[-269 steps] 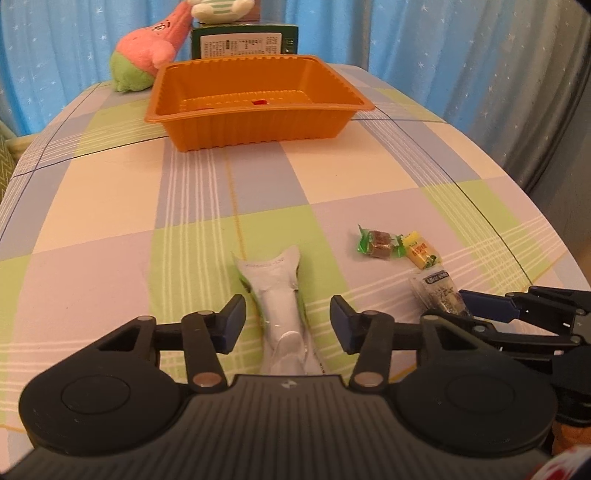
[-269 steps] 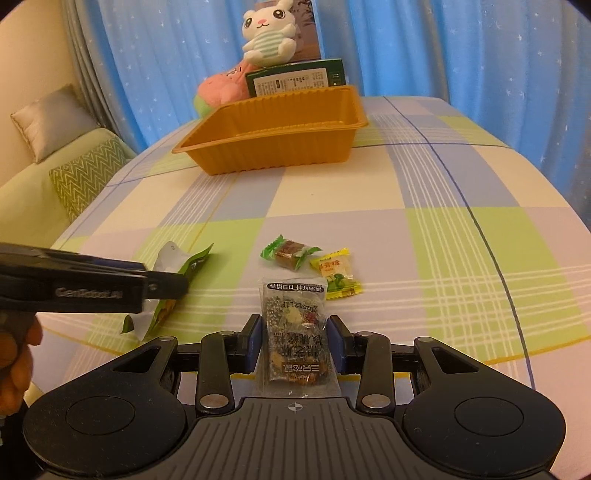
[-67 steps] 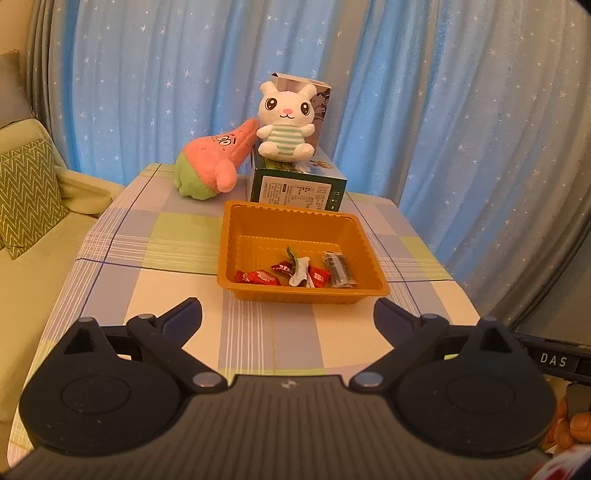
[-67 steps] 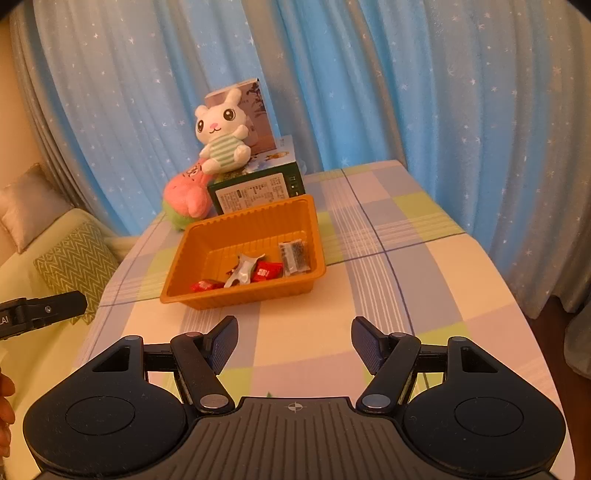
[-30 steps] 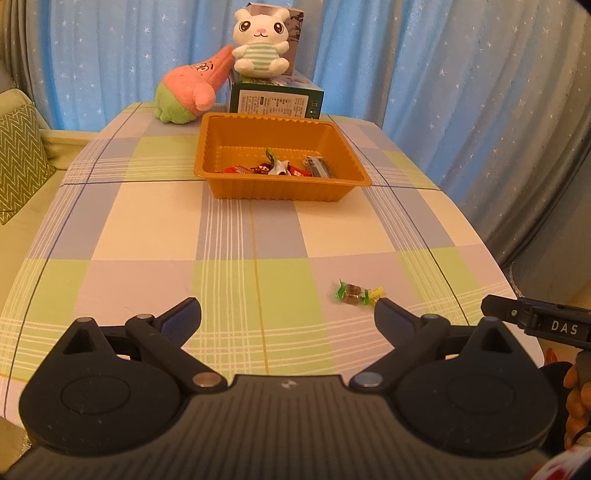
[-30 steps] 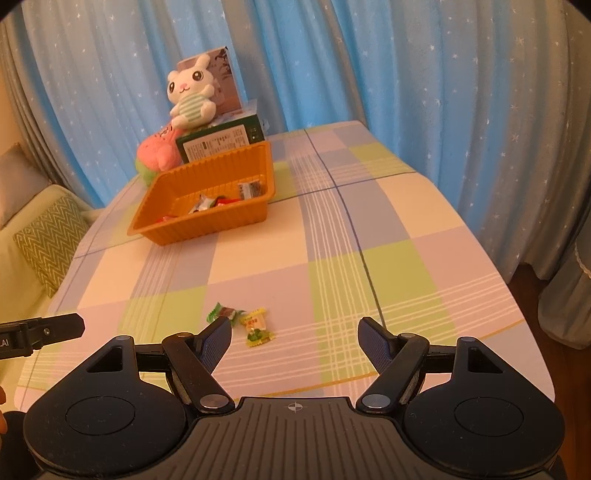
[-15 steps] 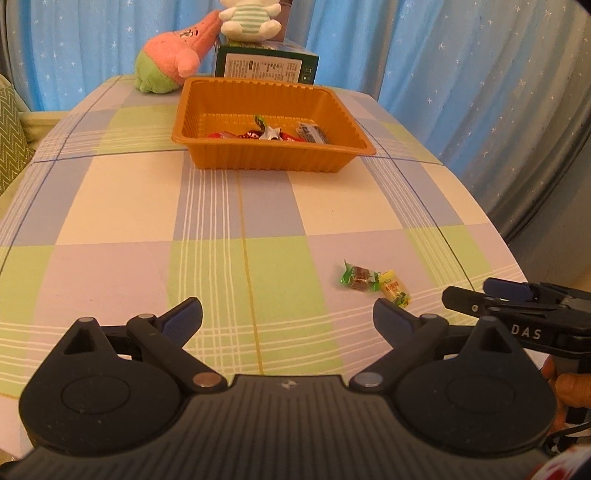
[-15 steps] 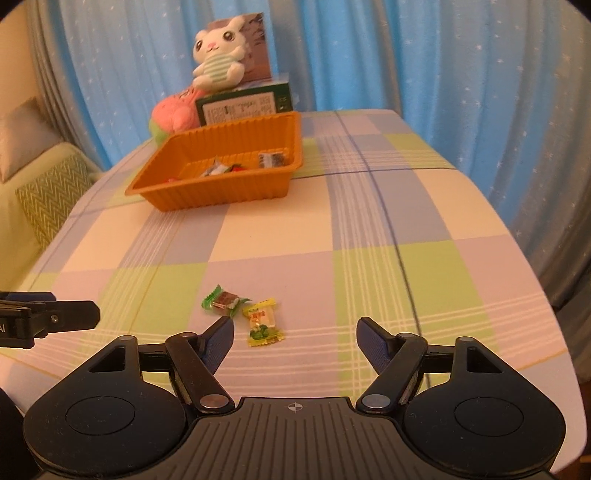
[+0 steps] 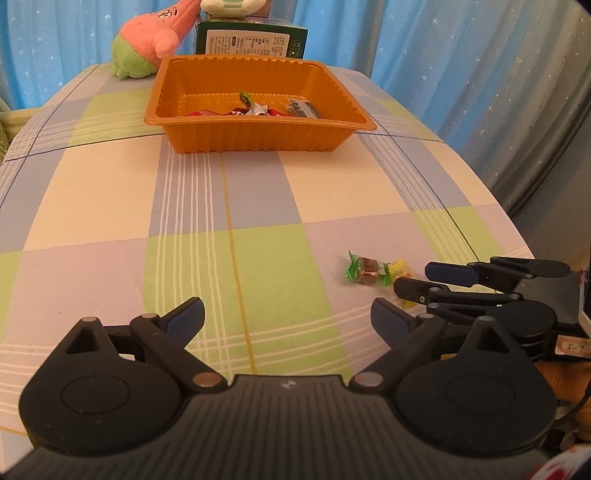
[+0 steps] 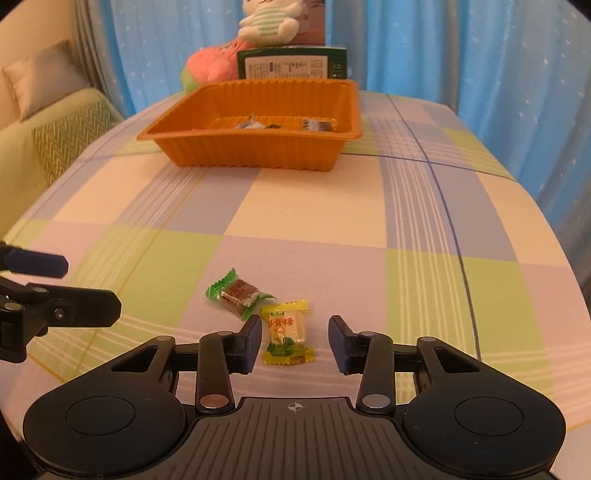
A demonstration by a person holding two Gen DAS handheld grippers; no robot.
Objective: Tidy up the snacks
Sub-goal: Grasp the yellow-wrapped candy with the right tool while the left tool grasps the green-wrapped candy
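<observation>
An orange tray [image 9: 258, 138] [image 10: 255, 151] at the far side of the table holds several wrapped snacks. A yellow candy [image 10: 286, 332] lies on the tablecloth between the fingers of my open right gripper [image 10: 295, 341]. A green-wrapped brown candy [image 10: 238, 293] [image 9: 365, 271] lies just beyond it to the left. My left gripper [image 9: 286, 319] is open and empty, low over the cloth, left of both candies. The right gripper [image 9: 424, 280] shows in the left wrist view, partly covering the yellow candy [image 9: 400, 267].
A green box [image 9: 251, 38] with a plush rabbit [image 10: 273, 18] on it and a pink plush toy [image 9: 155, 40] stand behind the tray. Blue curtains hang behind the table. A sofa with a cushion [image 10: 40, 136] is at the left. The table edge is close at the right.
Both grippers have come down and forward toward the table. The right gripper has narrowed a little and now straddles the yellow candy. The left gripper stays wide open.
</observation>
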